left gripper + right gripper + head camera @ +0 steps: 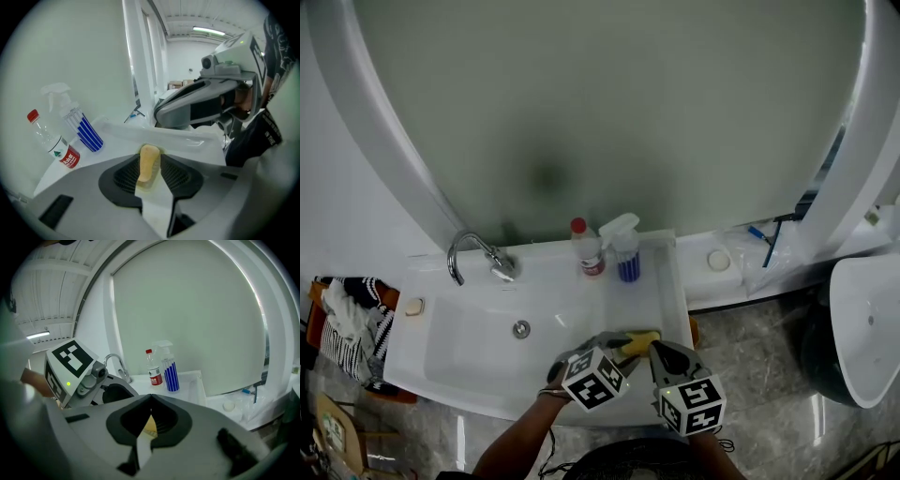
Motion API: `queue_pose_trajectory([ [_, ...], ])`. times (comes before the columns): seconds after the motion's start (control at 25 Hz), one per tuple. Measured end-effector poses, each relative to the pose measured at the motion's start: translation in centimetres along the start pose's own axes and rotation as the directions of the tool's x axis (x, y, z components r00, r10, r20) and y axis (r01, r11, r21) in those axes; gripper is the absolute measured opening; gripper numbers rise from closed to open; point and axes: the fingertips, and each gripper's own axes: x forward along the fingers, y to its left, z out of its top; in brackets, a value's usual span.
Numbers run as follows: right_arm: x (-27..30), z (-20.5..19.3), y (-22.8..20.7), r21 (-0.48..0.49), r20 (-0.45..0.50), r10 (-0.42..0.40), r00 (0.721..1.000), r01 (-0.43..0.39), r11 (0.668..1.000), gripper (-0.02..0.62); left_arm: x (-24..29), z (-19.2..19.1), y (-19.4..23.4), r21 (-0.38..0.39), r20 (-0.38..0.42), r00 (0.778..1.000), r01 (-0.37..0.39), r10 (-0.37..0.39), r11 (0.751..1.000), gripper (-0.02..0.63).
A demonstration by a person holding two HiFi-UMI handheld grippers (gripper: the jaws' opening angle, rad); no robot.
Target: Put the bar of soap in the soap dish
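Left claw (150, 158) pinches the soap (150, 165) by its broad faces. The soap's long axis runs along the jaws, pointing away. Right claw (150, 398), tips pressed together, sits just right of the soap, over the sink (670, 281) rim. No dish can be clearly identified.

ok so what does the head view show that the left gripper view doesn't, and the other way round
Only the head view: the curved chrome tap, the round metal drain in the white sink basin, and the black-and-white striped cloth left of it. Only the left gripper view: the pads of the left gripper closed on the pale yellow soap bar; the head view gives just a yellow patch there. Both: the clear red-capped bottle, the white-and-blue spray bottle and the right gripper.
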Motion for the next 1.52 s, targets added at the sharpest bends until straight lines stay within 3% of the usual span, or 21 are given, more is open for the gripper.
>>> queue_pose_trajectory([
  [0.2, -0.7, 0.0, 0.9, -0.012, 0.007, -0.019, 1.0, 0.019, 1.0, 0.011, -1.9, 0.8, -0.2, -0.152, 0.144, 0.984, -0.085, 0.108, 0.985, 0.097],
  [0.4, -1.1, 0.2, 2.3, -0.029, 0.014, -0.021, 1.0, 0.021, 0.999, 0.011, -3.8, 1.4, -0.4, -0.281, 0.238, 0.954, -0.114, 0.184, 0.953, 0.069],
  [0.6, -1.6, -0.1, 4.1, -0.041, 0.01, -0.014, 1.0, 0.015, 0.999, 0.012, -6.3, 1.6, -0.7, -0.459, 0.301, 0.921, -0.088, 0.248, 0.884, 0.043],
  [0.72, -2.2, -0.2, 4.7, -0.053, 0.012, -0.018, 1.0, 0.019, 0.998, 0.012, -7.2, 2.0, -1.2, -0.528, 0.341, 0.898, -0.062, 0.278, 0.847, 0.043],
  [1.24, -5.9, -1.2, 7.3, -0.098, 0.052, -0.037, 0.998, 0.042, 0.994, 0.011, -10.1, 2.0, -5.0, -0.591, 0.398, 0.86, -0.026, 0.32, 0.806, 0.011],
  [1.52, -8.4, -3.0, 8.2, -0.086, 0.035, -0.041, 0.999, 0.044, 0.995, 0.011, -10.4, 1.4, -8.0, -0.587, 0.384, 0.864, -0.042, 0.325, 0.808, 0.011],
])
